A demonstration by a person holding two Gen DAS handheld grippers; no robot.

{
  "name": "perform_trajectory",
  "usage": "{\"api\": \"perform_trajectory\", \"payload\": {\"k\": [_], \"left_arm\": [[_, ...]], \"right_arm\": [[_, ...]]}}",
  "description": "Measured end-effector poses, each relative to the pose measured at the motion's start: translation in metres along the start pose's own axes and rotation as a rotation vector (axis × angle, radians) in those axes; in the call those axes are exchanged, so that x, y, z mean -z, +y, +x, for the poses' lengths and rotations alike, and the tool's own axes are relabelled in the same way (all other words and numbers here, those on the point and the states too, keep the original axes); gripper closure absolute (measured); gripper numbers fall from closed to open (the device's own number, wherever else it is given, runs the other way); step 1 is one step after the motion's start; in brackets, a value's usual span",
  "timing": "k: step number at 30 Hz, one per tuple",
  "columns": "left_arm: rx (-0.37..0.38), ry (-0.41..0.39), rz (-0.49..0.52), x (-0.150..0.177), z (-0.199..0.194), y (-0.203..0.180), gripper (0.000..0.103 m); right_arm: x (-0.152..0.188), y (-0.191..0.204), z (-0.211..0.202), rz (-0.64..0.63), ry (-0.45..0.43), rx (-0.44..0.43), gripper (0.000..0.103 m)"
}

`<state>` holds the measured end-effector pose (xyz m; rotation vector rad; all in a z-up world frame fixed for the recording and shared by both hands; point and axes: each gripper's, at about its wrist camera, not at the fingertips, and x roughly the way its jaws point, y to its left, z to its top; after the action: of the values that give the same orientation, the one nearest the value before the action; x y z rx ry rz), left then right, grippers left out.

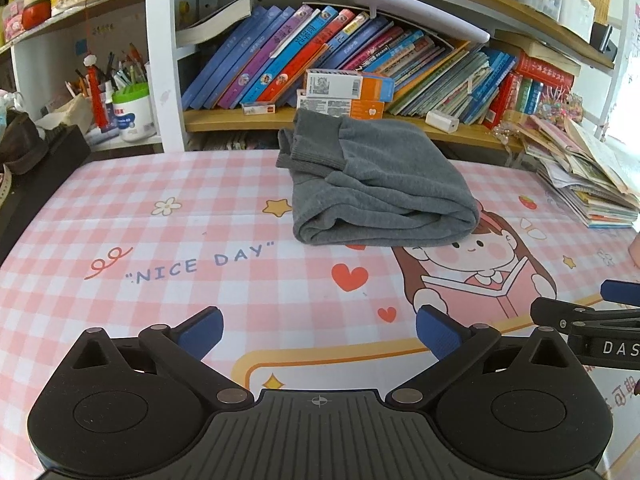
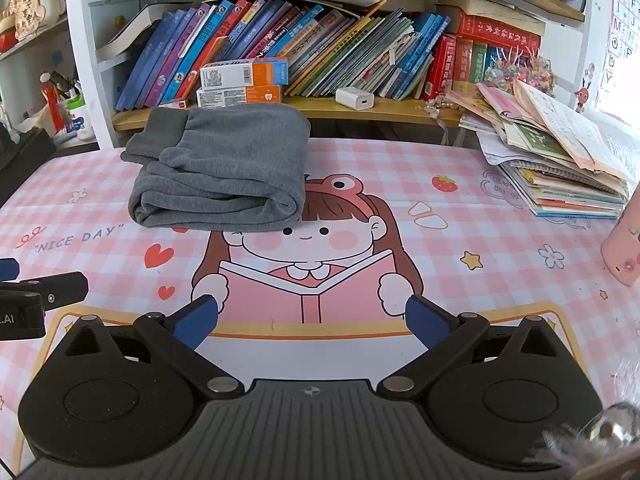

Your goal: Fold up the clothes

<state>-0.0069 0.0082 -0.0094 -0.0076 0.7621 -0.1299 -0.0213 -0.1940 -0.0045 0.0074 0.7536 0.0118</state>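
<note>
left gripper [image 1: 320, 334]: spread, nothing held | right gripper [image 2: 312, 322]: spread, nothing held | grey garment [image 1: 376, 184]: folded | risk: loose top layers could be undone by a snagging pad

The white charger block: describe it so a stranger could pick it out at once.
Start at the lower wooden shelf behind the pink checked table cover, where a long row of leaning books stands. In front of those books, right of the two stacked orange-ended boxes, sits the charger block. It is the only plain white cube there, with a small slot in its face.
</note>
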Motion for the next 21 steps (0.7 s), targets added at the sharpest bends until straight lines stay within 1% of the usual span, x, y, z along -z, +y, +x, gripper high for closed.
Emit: {"api": "perform_trajectory", "payload": {"k": [8,21], "left_arm": [[0.002,0.001,0.013,0.0003,0.0003,-0.0026,0.000],[0.012,0.005,-0.002,0.0009,0.0007,-0.0009,0.000]], "right_arm": [[0.0003,0.0012,-0.0001,0.000,0.001,0.001,0.002],[0.0006,0.0014,0.0011,-0.003,0.004,0.002,0.002]]}}
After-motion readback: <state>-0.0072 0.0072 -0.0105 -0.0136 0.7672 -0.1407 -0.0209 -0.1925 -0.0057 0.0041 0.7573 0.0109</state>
